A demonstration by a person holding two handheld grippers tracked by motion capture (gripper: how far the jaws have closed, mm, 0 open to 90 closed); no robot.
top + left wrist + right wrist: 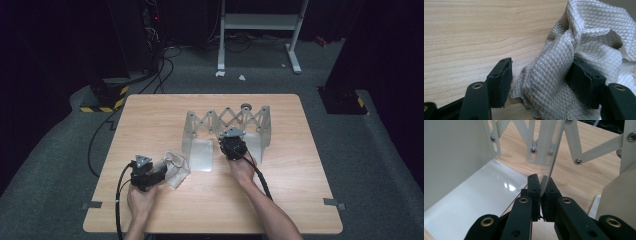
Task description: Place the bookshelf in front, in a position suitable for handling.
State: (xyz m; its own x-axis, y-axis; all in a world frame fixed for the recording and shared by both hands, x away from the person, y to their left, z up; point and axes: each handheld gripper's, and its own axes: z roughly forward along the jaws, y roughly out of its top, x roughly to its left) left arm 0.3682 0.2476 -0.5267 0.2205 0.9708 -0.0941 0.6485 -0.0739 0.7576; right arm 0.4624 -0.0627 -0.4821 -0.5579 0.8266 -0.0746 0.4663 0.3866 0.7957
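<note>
Both hand-held grippers worked low over the wooden desk (150, 210). Left hand-held gripper (541, 80) had its jaws standing apart around a fold of a grey quilted cloth (584, 40); one pad (586, 80) lay against the fabric, the other pad (504, 80) stood clear of it, so nothing was gripped. Crumpled just ahead of that gripper, the cloth looked soft, light and limp, best pinched at a raised fold. Right hand-held gripper (541, 192) had its jaws pressed together on the lower edge of a thin clear sheet (554, 157), which rose upright from its tips inside a white folding rack (227, 122) with scissor-link bars. That sheet seemed stiff, slick and easy to scratch, so an edge grip suited it.
</note>
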